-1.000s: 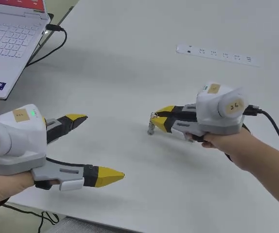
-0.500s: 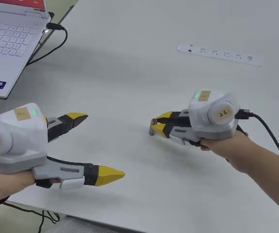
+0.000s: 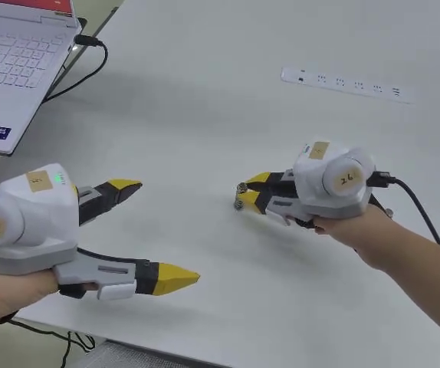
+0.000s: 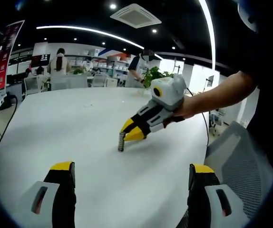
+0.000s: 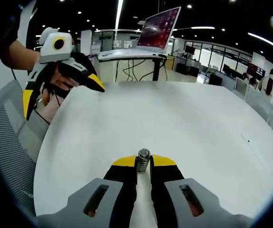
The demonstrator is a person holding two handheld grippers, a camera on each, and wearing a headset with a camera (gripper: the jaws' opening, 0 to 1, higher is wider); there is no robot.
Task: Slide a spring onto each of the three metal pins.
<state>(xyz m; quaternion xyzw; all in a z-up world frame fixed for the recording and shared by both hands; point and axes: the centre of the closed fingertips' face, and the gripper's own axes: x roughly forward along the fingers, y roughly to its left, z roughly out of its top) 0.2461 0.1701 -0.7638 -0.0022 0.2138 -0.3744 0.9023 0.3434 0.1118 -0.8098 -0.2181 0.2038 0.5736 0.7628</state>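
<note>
Spring [image 5: 143, 164] sat pinched in the right hand-held gripper [image 3: 244, 193]; the left gripper view showed it upright on the worktop [image 3: 205, 100], while the left hand-held gripper [image 3: 163, 230] gaped near the front edge.

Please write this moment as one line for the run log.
right gripper: shut on spring | spring: upright, lower end at table | left gripper: open, empty, apart from spring

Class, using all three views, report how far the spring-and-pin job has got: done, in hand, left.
Done: no finished pin can be confirmed. In hand: the right gripper is shut on one spring standing on the white table; the left gripper is open, holding nothing. Left: seemingly most of the job.
</note>
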